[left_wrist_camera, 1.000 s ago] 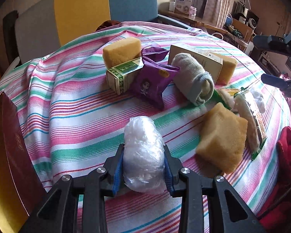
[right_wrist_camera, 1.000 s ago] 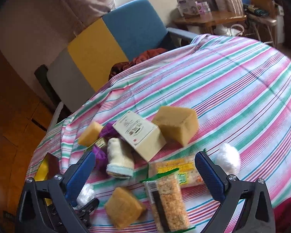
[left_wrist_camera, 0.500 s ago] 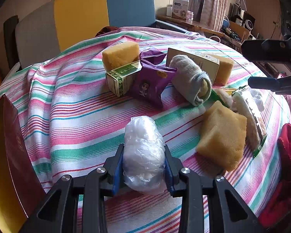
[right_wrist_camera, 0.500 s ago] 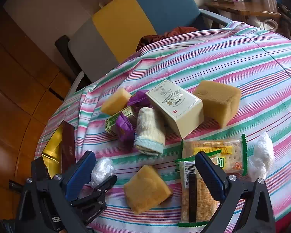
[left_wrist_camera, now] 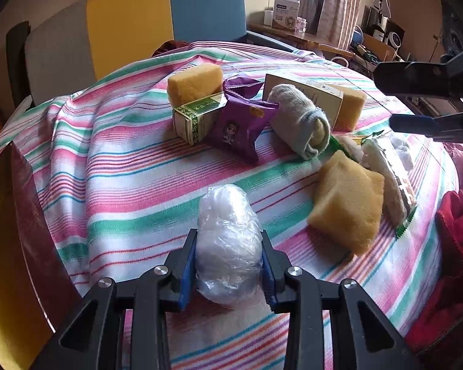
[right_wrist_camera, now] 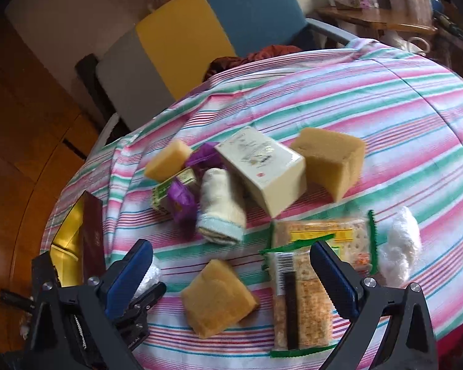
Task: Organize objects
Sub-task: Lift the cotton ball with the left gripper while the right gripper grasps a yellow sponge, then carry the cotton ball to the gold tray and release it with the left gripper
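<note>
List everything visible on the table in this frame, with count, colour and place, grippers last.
sponges: three, yellow; two behind the pile, one near front
cream box: one, centre
green box: one, left of pile
purple packets: two, against green box
rolled sock: one, grey, against cream box
cracker packs: two, green-edged, right
plastic bundles: two, clear; one gripped, one far right
dark red box: one, left edge
left hand-held gripper: shut on a bundle
right hand-held gripper: open

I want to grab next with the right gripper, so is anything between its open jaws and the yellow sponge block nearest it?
Nothing visible. The right gripper hangs open above the striped tablecloth, and the nearest yellow sponge block lies bare between its fingers. A clear cracker packet lies close beside it.
</note>
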Demonstrator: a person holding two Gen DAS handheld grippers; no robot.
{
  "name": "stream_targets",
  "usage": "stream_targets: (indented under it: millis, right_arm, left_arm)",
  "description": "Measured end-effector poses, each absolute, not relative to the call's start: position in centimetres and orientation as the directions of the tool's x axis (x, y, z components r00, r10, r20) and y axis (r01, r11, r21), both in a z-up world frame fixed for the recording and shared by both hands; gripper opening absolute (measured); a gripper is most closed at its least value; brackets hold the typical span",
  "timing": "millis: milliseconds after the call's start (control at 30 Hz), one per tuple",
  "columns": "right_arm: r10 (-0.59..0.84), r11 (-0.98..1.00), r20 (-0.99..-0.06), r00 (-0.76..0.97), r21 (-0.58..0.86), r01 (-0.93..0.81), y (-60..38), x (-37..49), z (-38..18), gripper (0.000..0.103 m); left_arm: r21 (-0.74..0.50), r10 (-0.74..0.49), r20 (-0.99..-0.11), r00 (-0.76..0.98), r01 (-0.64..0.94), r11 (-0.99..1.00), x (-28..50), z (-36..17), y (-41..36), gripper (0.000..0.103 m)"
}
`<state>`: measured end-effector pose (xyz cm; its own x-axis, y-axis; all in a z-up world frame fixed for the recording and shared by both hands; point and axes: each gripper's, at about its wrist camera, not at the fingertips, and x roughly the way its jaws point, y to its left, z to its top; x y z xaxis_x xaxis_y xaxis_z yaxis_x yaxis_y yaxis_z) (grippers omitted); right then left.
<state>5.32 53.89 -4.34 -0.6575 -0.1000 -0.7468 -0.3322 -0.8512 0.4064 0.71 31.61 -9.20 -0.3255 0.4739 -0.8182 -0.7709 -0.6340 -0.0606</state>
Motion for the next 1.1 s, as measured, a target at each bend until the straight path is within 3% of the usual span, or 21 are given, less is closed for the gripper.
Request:
stream_targets:
  millis: [100,300,467,500,533,567,667,1100]
  right_arm:
    - [-0.155,-0.886,-0.74,-0.654,0.397,-0.24,52.1,4.7,-4.1,0.102]
    - [-0.21,-0.926,-0.831,-0.516,0.338,-0.167,49.5,2.7,-6.9,0.103]
    - [-0.145,-0.971,-0.902,-0.407,0.208,-0.115,47.3,2.0,-9.1,0.103]
    - [-0.125,-0.978,-0.913,-0.389,0.18,-0.109,47.0,1.9,-9.6,0.101]
    - [-0.094,-0.985,-0.923,-0.372,0.141,-0.101,46.7,1.8,-10.0,0.082]
    - [-0.056,-0.99,-0.933,-0.357,0.097,-0.098,46.4,1.8,-10.3,0.071]
    - [-0.002,-0.996,-0.932,-0.363,0.036,-0.086,45.9,1.8,-10.3,0.07]
    - [-0.03,-0.992,-0.93,-0.366,0.073,-0.104,46.5,2.4,-10.1,0.079]
  left_arm:
    - [-0.089,0.487,-0.819,-0.302,-0.773,-0.628,1.2,-8.8,30.7,0.035]
    - [-0.097,0.539,-0.786,-0.303,-0.801,-0.591,3.4,-6.6,28.3,0.035]
    - [-0.116,0.571,-0.765,-0.297,-0.809,-0.576,4.9,-5.1,25.9,0.035]
    - [-0.123,0.577,-0.762,-0.293,-0.81,-0.573,5.0,-4.9,25.5,0.035]
    - [-0.128,0.582,-0.759,-0.291,-0.81,-0.572,5.2,-4.8,25.4,0.035]
    - [-0.135,0.589,-0.754,-0.29,-0.809,-0.572,5.3,-4.5,24.9,0.035]
    - [-0.152,0.605,-0.741,-0.293,-0.803,-0.576,5.2,-3.6,24.2,0.035]
    - [-0.21,0.594,-0.69,-0.413,-0.672,-0.711,2.1,-0.3,16.9,0.035]
